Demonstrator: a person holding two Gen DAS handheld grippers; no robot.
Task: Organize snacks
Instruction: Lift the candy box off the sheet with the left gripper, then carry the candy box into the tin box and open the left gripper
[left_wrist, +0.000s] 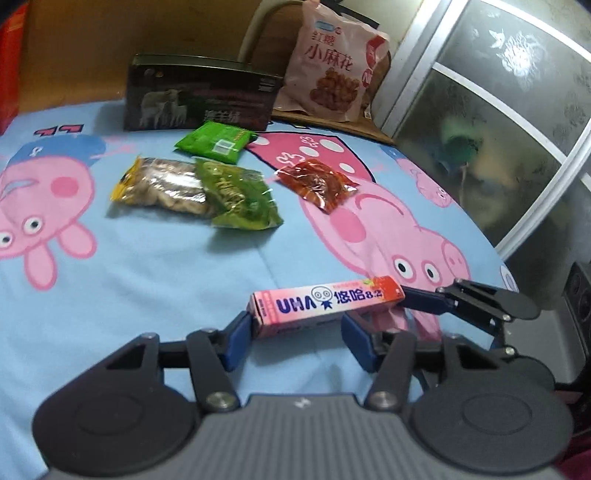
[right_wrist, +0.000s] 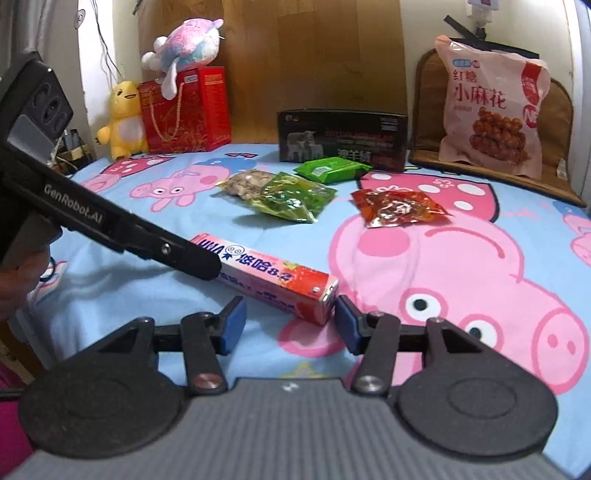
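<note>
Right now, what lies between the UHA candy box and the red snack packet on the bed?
Nothing: only bare sheet separates the UHA candy box from the red snack packet. The right wrist view shows it best.

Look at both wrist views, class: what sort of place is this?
Most likely a home bedroom: a cartoon-pig bedsheet covers the surface, plush toys sit against the wall, and a frosted sliding door stands beside it.

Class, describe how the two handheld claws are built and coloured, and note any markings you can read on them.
Each claw, the left claw and the right claw, has blue finger pads on black linkage arms with silver pivot screws, two round black discs and a ribbed grey body. The right wrist view shows white "GenRobot.AI" lettering on the left claw's black side. No cables or sleeves are visible.
</note>
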